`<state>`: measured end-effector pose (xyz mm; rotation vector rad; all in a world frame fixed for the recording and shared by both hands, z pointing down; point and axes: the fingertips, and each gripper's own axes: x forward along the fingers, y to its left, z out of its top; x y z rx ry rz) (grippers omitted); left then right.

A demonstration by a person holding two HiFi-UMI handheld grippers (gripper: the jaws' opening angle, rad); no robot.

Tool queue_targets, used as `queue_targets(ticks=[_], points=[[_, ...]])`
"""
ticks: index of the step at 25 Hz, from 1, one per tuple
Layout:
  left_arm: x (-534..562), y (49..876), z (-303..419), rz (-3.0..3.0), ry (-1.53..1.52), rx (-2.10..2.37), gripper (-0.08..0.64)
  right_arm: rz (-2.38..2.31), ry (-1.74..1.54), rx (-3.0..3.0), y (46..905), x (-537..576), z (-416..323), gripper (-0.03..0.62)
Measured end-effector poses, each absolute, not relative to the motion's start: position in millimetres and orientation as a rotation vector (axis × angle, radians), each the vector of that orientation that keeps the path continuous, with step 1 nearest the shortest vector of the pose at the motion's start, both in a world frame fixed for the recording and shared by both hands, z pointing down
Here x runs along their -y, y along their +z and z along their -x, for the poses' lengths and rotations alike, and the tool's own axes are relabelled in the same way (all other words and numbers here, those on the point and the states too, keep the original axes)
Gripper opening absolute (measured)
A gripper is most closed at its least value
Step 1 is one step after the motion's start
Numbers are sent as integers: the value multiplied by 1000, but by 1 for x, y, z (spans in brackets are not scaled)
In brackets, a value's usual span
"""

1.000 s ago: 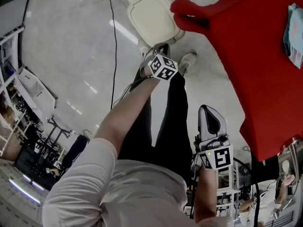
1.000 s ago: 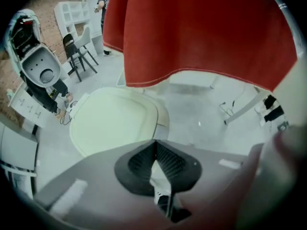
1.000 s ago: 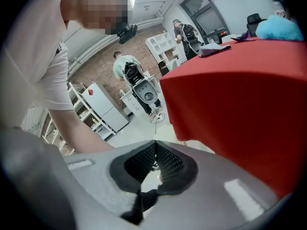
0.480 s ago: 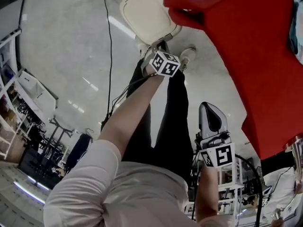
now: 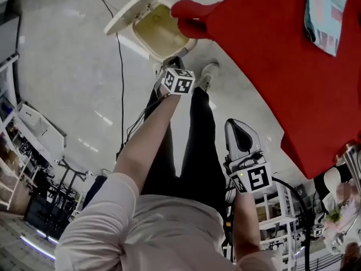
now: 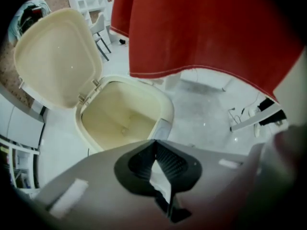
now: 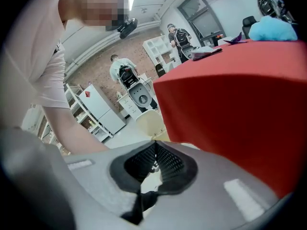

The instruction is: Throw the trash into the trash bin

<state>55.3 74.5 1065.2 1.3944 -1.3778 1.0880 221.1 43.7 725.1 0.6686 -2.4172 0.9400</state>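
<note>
On the floor by the far left corner of the red-covered table (image 5: 282,66), the trash bin (image 6: 163,105) stands with its lid (image 6: 57,56) tipped open. The left arm (image 5: 141,145) stretches steeply down, holding the left hand-held gripper (image 6: 153,145) above the bin, jaws pressed together. The right hand-held gripper (image 7: 154,147) slants down nearer, jaws likewise together.

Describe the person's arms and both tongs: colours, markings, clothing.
The left tongs and right tongs match: each has a smooth grey shell with black ribbed pads in a black recess. Each carries a cube of black-and-white square markers: left cube, right cube. The person wears a pale short-sleeved shirt and black trousers.
</note>
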Motion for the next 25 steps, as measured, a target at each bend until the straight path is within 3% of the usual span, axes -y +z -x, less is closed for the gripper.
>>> queue_targets(ticks=[25], points=[[-42,755,-53,-1822,759,1408,3,-781,799,2480,581,-23,-215,0]])
